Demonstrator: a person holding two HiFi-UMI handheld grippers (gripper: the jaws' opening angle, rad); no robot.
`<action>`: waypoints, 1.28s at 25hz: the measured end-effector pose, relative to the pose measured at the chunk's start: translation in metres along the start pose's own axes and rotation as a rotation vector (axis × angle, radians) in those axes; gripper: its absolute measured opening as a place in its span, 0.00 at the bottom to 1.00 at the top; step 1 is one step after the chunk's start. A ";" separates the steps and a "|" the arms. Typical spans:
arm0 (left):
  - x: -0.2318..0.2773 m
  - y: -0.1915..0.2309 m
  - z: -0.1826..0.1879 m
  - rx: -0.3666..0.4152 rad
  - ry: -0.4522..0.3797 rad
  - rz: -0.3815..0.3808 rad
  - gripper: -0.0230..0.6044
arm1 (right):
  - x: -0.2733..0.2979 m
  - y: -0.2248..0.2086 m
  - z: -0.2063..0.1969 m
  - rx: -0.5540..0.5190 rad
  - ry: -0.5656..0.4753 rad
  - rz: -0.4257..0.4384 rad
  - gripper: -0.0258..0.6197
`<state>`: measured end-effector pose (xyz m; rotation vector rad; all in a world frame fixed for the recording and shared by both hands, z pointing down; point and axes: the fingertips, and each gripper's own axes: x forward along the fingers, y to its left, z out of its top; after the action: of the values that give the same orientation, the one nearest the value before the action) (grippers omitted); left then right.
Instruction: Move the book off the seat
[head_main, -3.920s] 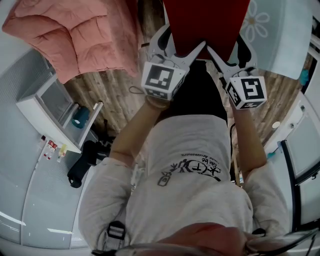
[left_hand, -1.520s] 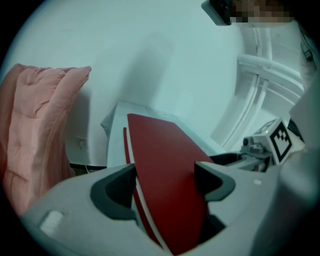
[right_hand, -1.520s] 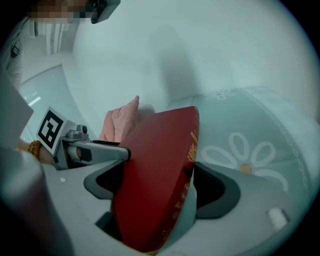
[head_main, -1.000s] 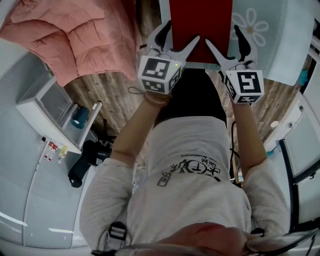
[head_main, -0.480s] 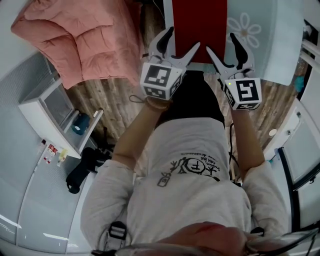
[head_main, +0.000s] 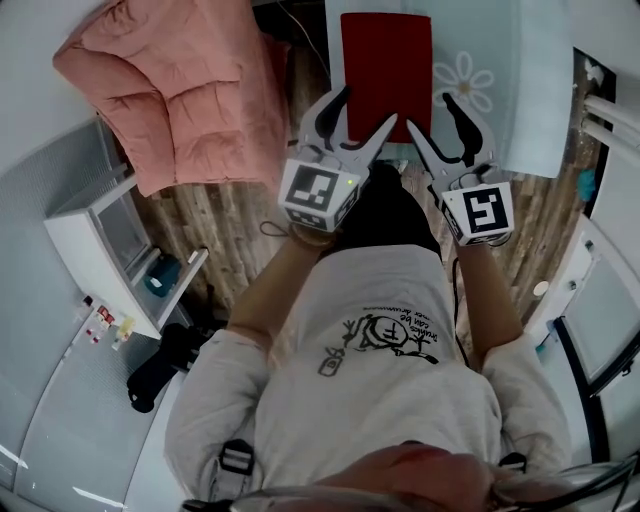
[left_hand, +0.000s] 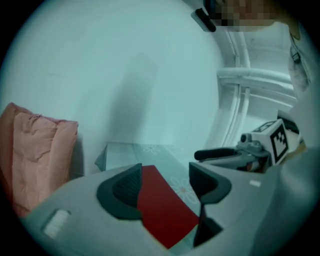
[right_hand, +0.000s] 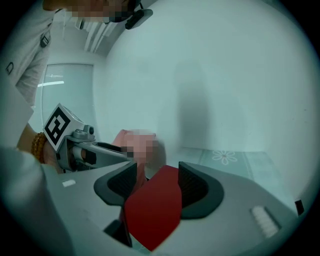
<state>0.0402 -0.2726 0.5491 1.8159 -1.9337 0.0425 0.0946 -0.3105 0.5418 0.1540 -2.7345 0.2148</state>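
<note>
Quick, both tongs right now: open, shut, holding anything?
Left tongs: open, have just been closing, nothing between them.
Right tongs: open, have just been closing, nothing between them.

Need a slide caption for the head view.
Red book lies flat on the daisy-print surface; left tool and right tool hover at its near edge, jaws just closing partway, empty.

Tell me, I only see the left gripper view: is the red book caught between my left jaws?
Observer: No. In the head view the red book lies flat on the flowered cloth. The left gripper is open and empty, its jaws having just closed a little.
Operator: And the right one?
Observer: The right gripper view shows the right gripper open too. Its jaws have just been closing, with nothing pressed between them; the book shows only beyond them.
</note>
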 end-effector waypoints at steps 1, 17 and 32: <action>-0.004 -0.004 0.007 0.009 -0.008 -0.004 0.50 | -0.004 0.003 0.008 -0.007 -0.012 0.005 0.45; -0.088 -0.089 0.135 0.147 -0.243 -0.103 0.29 | -0.089 0.055 0.140 -0.066 -0.197 0.054 0.22; -0.158 -0.162 0.195 0.238 -0.362 -0.184 0.11 | -0.161 0.115 0.205 -0.107 -0.290 0.108 0.09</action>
<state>0.1307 -0.2111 0.2713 2.2840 -2.0601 -0.1313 0.1499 -0.2205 0.2768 0.0080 -3.0386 0.0793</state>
